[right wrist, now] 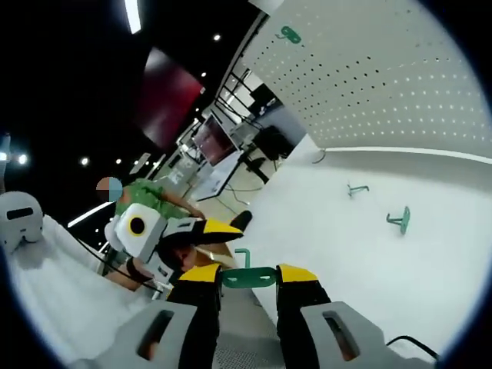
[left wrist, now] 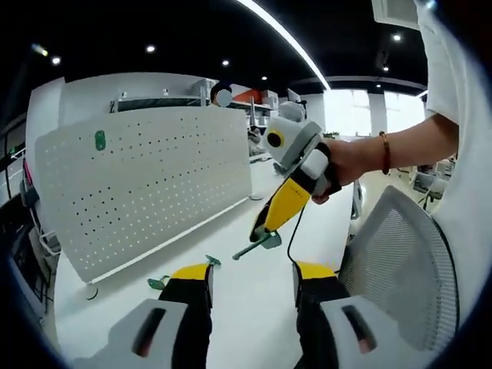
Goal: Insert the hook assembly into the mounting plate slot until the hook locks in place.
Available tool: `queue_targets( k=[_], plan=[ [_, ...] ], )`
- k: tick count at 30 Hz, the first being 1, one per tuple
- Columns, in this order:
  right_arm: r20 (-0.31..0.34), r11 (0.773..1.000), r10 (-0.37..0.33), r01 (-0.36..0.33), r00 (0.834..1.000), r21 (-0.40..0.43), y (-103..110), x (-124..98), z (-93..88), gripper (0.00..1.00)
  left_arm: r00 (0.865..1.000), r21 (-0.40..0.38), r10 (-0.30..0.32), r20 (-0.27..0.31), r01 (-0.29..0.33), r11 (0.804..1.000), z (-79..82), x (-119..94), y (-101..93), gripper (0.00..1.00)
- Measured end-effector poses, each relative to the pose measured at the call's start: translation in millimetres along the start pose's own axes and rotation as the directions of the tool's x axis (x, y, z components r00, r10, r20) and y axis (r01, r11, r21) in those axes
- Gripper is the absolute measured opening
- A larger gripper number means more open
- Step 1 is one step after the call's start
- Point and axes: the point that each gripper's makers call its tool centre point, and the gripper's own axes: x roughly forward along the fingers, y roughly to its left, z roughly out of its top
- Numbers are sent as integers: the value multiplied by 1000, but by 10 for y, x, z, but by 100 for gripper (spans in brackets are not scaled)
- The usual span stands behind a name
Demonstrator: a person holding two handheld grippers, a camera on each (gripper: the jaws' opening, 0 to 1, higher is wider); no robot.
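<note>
The right gripper [right wrist: 248,278] is clamped on a green hook [right wrist: 247,275], its bar spanning the gap between the yellow-tipped jaws with a short stub rising from it; in the left gripper view that same gripper [left wrist: 264,233] comes in from the right, held by a hand [left wrist: 347,161] with a bead bracelet, the hook [left wrist: 260,244] poking out below its tip, though how the hook's far end is shaped is hard to make out; the left gripper [left wrist: 251,273] stands with its jaws spread apart and nothing between them, a small green hook [left wrist: 211,260] showing just at the tip of its left jaw and another green piece [left wrist: 157,283] partly hidden behind that jaw; whether either touches the jaw cannot be told; in the right gripper view the left gripper [right wrist: 201,227] appears from the left, its tip cut off behind the right gripper's own jaw; the white perforated mounting plate [left wrist: 146,184] stands upright on the white table [left wrist: 254,307], one green hook [left wrist: 100,140] already set near its top corner; two more green hooks [right wrist: 357,189] [right wrist: 400,219] lie loose on the table [right wrist: 307,223] in front of the plate [right wrist: 384,77]; a mesh chair back [left wrist: 400,261] fills the right edge; behind, a dim office with ceiling spots, a long light strip, desks and monitors, all too blurred to detail.
</note>
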Motion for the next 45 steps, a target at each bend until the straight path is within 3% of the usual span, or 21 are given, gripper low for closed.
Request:
queue_targets(
  k=[5, 9, 13, 17, 20, 24, 29, 37, 40, 42, 45],
  plan=[
    [-14, 1000, 17, -17, 1000, 0, 40, 7, -16, 27, 1000, 24, -2, 9, 2, 1000, 37, -2, -11, 34],
    [-37, 999, 50, -50, 998, 15, 97, 36, -59, 27, 1000, 86, -4, -21, 6, 996, -3, -9, -41, 28],
    [-69, 998, 62, -61, 996, 12, 125, 63, -120, 27, 1000, 87, -7, -7, 8, 996, 6, -22, -50, 24],
    [-110, 995, 101, -99, 989, 17, 197, 89, -199, 27, 999, 149, -33, -39, 39, 988, -36, -22, -104, 18],
    [-138, 993, 120, -118, 983, 24, 226, 104, -247, 27, 998, 153, -59, -33, 63, 986, -20, -24, -158, 11],
    [-147, 989, 148, -144, 978, 37, 263, 104, -258, 27, 996, 162, -73, -40, 79, 984, -41, -22, -192, 9],
    [-125, 982, 181, -173, 975, 73, 265, 96, -228, 27, 993, 185, -106, -46, 113, 976, -48, -34, -252, 6],
    [-70, 974, 216, -210, 974, 88, 285, 90, -146, 28, 995, 211, -93, -24, 96, 973, 12, -37, -225, 5],
    [-27, 975, 220, -220, 975, 29, 304, 100, -79, 27, 996, 200, -89, -20, 91, 976, 18, -39, -213, 4],
    [5, 974, 227, -227, 974, -3, 326, 77, -15, 20, 994, 201, -105, -27, 108, 974, 10, -41, -248, 3],
    [-4, 974, 226, -226, 974, -12, 328, 79, -21, 21, 995, 192, -99, -13, 99, 976, 35, -46, -253, 3]
  ],
)
